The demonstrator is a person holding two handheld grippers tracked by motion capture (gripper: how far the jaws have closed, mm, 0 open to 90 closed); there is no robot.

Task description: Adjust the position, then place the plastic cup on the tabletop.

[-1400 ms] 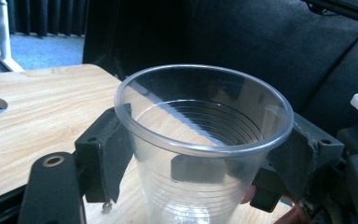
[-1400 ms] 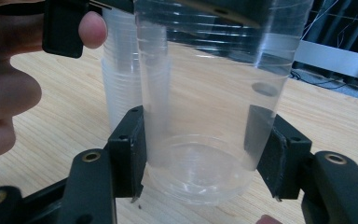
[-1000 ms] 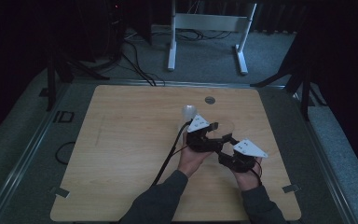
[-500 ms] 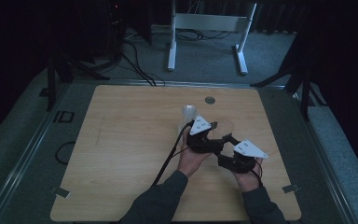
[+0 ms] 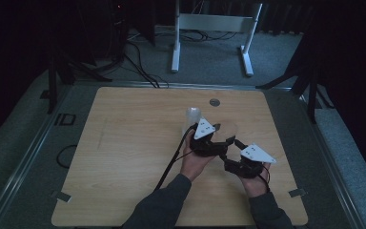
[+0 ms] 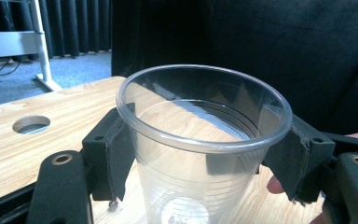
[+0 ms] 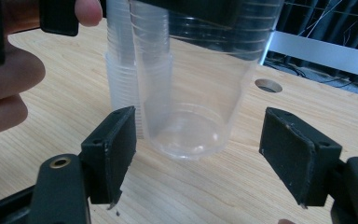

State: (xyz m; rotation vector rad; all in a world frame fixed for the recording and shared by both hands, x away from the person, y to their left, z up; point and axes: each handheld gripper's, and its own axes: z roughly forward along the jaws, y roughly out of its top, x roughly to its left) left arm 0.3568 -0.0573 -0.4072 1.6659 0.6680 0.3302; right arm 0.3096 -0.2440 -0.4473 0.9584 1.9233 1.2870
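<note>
the left gripper (image 6: 200, 172) pinches a clear plastic cup (image 6: 203, 149) just under its rim, one pad on each side, holding it upright above the wooden table (image 5: 124, 143). the right gripper (image 7: 198, 154) has just opened; its jaws stand spread on either side of the cup's base (image 7: 186, 135) without touching it. a stack of cups (image 7: 121, 70) stands just behind, near a round hole (image 7: 268, 85) in the tabletop.

Lab, black curtains (image 5: 343, 43), floor cables (image 5: 138, 62)
</note>
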